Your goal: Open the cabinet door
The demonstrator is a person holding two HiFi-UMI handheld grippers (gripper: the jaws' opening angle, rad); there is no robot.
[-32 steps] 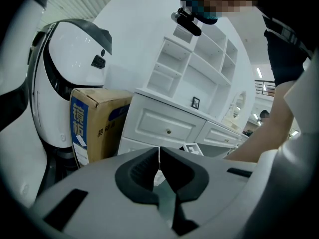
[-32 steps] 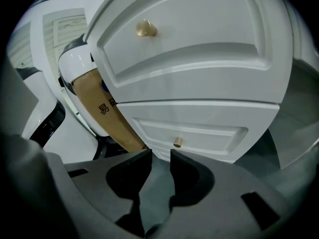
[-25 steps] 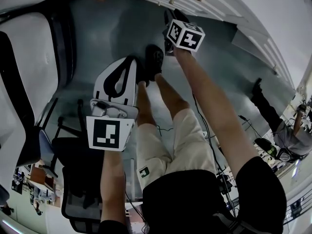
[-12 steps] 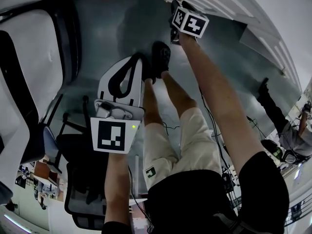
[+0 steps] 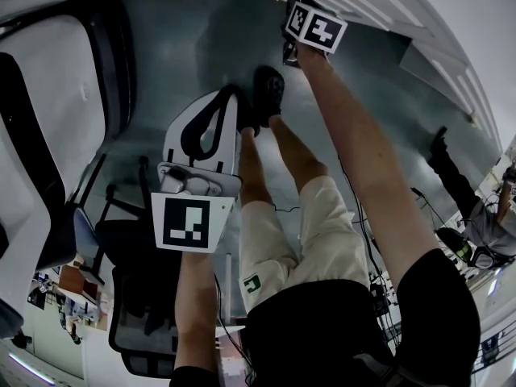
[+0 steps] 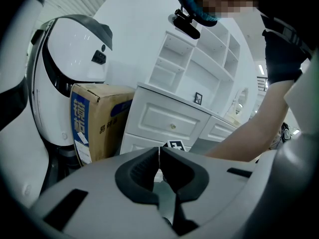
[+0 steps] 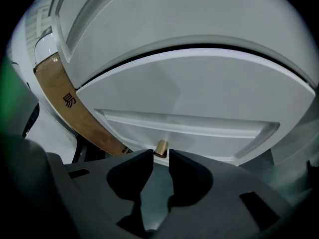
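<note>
We log a black short-sleeved top (image 5: 339, 337), pale cream shorts (image 5: 298, 232) with a small green-and-white logo (image 5: 252, 284) near 6 o'clock in the head view, and black shoes (image 5: 268, 95). The left gripper (image 6: 159, 153) has a light grey shell, black pads (image 6: 137, 171) and a marker cube (image 5: 192, 222) printed black on white, at 8 o'clock. The right gripper (image 7: 160, 156) has the same build, with its own cube (image 5: 316, 27) at 12 o'clock.
</note>
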